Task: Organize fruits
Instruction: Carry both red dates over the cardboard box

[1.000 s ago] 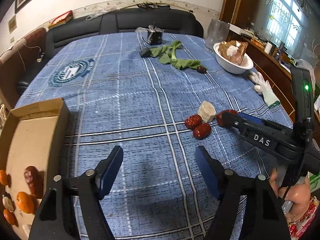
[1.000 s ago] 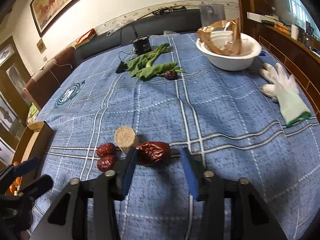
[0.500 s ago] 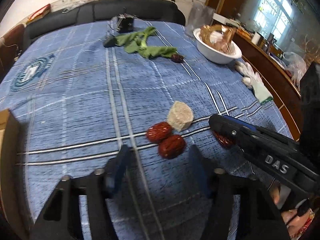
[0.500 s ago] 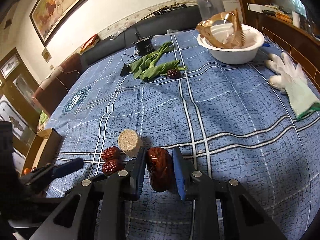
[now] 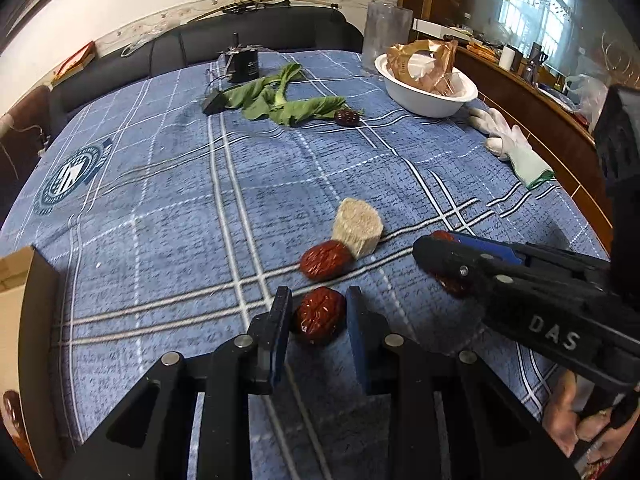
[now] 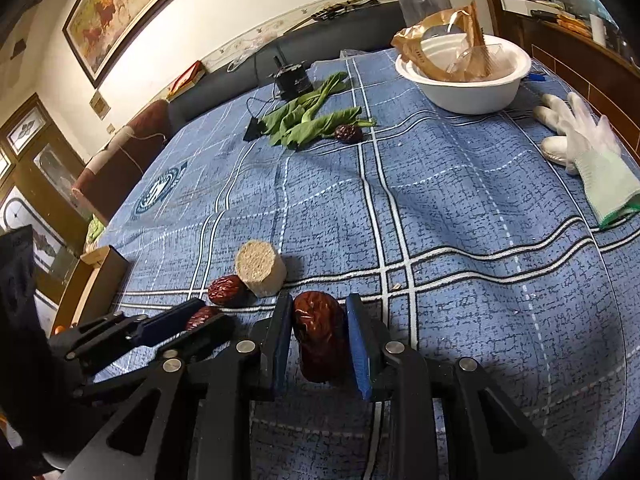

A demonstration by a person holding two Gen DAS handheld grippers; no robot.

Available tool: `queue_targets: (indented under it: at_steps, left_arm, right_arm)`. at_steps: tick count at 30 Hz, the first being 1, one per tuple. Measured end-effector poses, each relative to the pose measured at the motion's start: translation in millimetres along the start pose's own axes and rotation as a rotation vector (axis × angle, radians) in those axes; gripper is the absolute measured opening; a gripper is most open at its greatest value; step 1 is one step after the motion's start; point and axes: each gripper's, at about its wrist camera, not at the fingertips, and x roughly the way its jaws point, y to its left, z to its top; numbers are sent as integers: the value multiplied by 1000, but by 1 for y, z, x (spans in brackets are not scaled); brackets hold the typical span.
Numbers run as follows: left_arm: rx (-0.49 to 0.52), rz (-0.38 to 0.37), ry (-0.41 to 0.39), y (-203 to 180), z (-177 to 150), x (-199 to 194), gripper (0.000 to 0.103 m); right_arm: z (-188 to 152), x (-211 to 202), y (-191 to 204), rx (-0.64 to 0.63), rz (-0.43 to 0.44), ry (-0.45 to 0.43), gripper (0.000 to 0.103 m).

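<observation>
Red date (image 6: 320,336) clamped in my right tool (image 6: 318,344); left tool (image 5: 318,328) closing around another, contact unclear. Third date (image 5: 326,259) and far one (image 5: 346,117) left; box (image 5: 24,280) waits.

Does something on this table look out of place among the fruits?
Yes. One dark date lies far from the others, touching the green leaves. A pale cut cylinder, no fruit by its look, sits against a red date.
</observation>
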Motion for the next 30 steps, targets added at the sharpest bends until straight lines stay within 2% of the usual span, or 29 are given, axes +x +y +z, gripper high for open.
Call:
queue_targets:
  at_steps: [6, 17, 25, 30]
  left_arm:
    - [-57, -20, 14, 16, -15, -9, 26]
    - [-47, -22, -12, 13, -22, -21, 27]
    - [-95, 10, -80, 29, -35, -69, 27]
    - [-125, 18, -92, 38, -50, -90, 27]
  right_arm:
    - [-3, 1, 12, -64, -39, -1, 30]
    - [-7, -8, 29, -125, -103, -36, 29]
    - [-20, -42, 47, -130, -61, -72, 29]
    - [-30, -56, 58, -112, -6, -63, 29]
